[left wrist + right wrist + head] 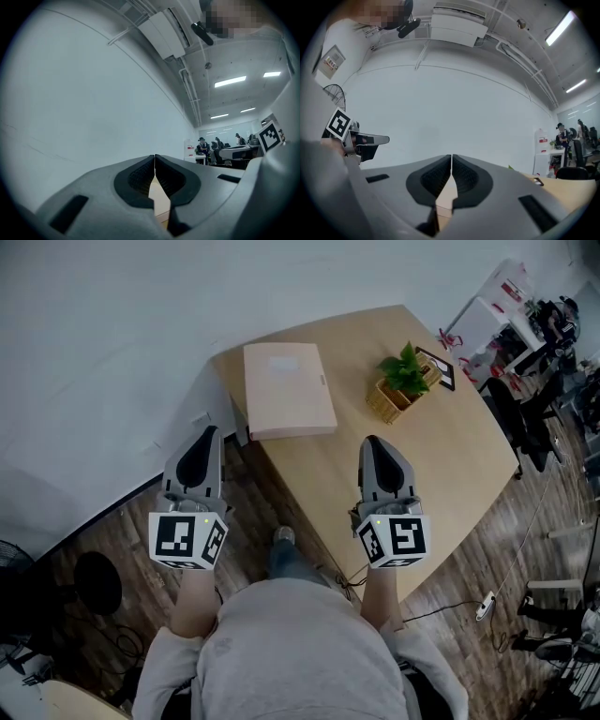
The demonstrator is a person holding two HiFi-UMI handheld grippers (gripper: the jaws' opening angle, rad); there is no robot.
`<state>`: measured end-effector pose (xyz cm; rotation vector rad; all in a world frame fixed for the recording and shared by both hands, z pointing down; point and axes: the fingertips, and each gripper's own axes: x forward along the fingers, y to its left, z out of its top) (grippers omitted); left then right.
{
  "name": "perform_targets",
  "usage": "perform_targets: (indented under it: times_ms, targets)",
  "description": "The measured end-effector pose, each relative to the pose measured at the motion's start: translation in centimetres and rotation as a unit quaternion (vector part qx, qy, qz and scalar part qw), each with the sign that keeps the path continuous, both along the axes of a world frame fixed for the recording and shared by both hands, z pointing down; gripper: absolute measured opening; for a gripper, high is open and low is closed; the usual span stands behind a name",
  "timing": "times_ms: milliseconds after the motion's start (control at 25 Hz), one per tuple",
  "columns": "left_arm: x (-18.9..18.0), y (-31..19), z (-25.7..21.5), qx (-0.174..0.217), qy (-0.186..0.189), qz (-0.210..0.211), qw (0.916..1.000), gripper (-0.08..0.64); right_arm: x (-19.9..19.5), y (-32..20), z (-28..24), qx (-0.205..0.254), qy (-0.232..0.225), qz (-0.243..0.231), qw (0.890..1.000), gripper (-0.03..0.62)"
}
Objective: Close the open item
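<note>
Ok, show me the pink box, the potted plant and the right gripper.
pink box (288, 390): head view, middle of its flat top.
potted plant (405, 371): head view, on the green leaves.
right gripper (373, 442): head view, where its shut fingertips meet.

Wooden desk (441, 465): pale pink box (287, 390) ahead, between left fingers (200, 457) and right fingers (378, 465); basketed plant (401, 385) and dark-framed card (438, 368) beyond the right.

closed pink box (289, 390) flat at table (422, 460) corner
</note>
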<state>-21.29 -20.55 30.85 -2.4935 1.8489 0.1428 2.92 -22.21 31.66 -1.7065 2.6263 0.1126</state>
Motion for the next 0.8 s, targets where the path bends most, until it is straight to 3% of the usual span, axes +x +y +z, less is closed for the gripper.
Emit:
perform_targets:
  times_ms: [800]
  targets:
    - [-0.6, 6.1, -1.8, 0.021, 0.003, 0.0, 0.9998, 0.009, -1.2, 5.7, -2.3, 0.026, 0.01, -0.002, 1.0, 0.014]
